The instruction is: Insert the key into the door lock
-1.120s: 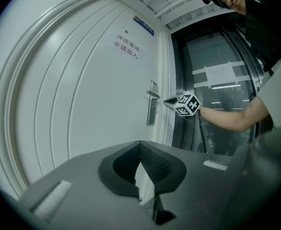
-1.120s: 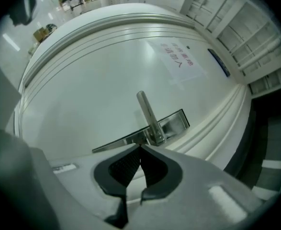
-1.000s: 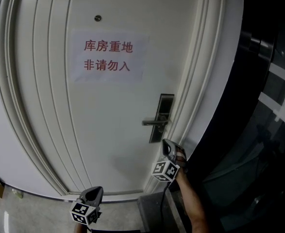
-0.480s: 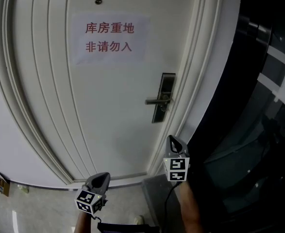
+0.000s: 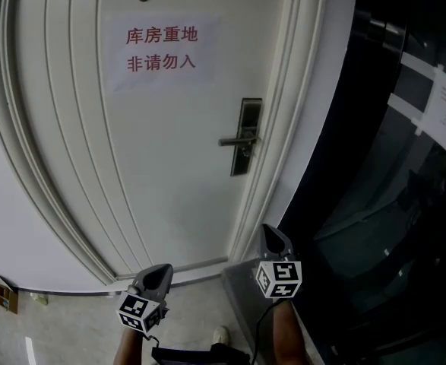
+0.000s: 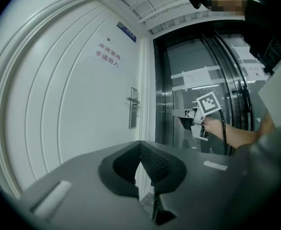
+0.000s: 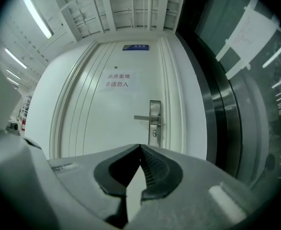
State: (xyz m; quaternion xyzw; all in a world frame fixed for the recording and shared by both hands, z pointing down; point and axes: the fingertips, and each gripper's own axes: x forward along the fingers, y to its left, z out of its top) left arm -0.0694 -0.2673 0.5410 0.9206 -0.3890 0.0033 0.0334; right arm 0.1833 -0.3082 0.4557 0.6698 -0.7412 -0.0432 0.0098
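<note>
The white door carries a steel lock plate [image 5: 245, 135] with a lever handle [image 5: 234, 140]. In the right gripper view the keyhole [image 7: 154, 132] sits just under the handle [image 7: 145, 118]. My right gripper [image 5: 272, 238] is held level, well below and short of the lock, its jaws [image 7: 140, 147] shut with nothing seen between them. My left gripper [image 5: 158, 274] hangs lower and to the left, also closed at the tips [image 6: 140, 145] and empty. From the left gripper view the right gripper [image 6: 185, 121] shows beside the door frame. No key is visible in any view.
A paper sign with red characters [image 5: 162, 48] is taped on the door. Dark glass panels with taped papers [image 5: 444, 105] stand to the right. A grey sill [image 5: 241, 291] lies at the door's foot, and a small box [image 5: 2, 296] sits on the floor at left.
The right gripper has drawn back from the door edge below the handle and rolled, so its marker cube now faces me. The left gripper shifted slightly right.
</note>
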